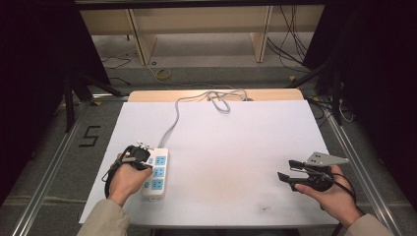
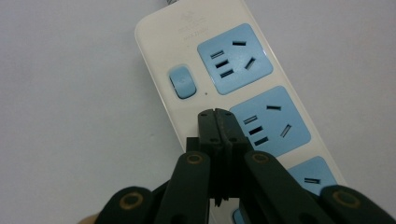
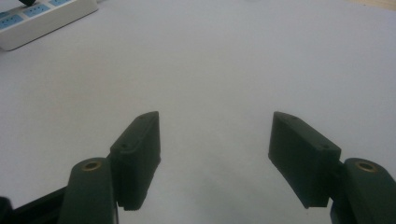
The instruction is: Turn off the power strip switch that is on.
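Here: left claw closed over power strip beside switch; right claw open, nothing between.

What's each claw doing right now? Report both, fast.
Left claw: closed, nothing between the jaws, tips over the power strip.
Right claw: open, empty, above the white table.
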A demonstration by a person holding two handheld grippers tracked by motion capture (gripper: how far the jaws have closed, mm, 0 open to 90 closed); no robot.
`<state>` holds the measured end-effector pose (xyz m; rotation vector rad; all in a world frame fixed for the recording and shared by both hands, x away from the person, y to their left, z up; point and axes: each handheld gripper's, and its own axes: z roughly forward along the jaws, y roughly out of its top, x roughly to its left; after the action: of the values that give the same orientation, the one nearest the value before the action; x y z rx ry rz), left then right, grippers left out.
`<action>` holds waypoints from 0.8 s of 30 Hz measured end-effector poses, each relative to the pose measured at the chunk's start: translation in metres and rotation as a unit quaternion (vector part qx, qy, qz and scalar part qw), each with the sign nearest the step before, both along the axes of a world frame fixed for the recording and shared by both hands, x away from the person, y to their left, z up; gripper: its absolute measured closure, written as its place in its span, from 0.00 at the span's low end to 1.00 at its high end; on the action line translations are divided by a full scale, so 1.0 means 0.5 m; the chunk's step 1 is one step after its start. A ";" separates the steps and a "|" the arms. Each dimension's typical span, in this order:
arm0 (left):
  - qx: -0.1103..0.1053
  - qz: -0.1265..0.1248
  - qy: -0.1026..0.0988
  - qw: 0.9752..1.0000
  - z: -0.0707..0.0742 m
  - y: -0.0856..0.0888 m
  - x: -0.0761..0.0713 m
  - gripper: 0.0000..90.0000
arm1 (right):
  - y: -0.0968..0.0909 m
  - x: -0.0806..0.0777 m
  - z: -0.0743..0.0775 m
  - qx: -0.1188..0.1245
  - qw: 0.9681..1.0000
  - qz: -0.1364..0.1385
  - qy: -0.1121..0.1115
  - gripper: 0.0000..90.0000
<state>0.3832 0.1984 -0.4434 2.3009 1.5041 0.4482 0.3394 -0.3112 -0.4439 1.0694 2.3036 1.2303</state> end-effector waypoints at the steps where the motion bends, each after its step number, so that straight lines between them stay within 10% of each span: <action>1: -0.001 0.000 0.000 1.000 0.000 0.000 0.000 1.00 | 0.000 0.000 0.000 0.000 1.000 0.000 0.000 0.38; 24: -0.011 -0.001 -0.018 1.000 0.012 0.003 -0.003 1.00 | -0.001 0.000 0.001 0.001 1.000 0.000 -0.001 0.38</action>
<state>0.3815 0.1999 -0.4375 2.2647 1.4816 0.4676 0.3395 -0.3115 -0.4437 1.0698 2.3011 1.2334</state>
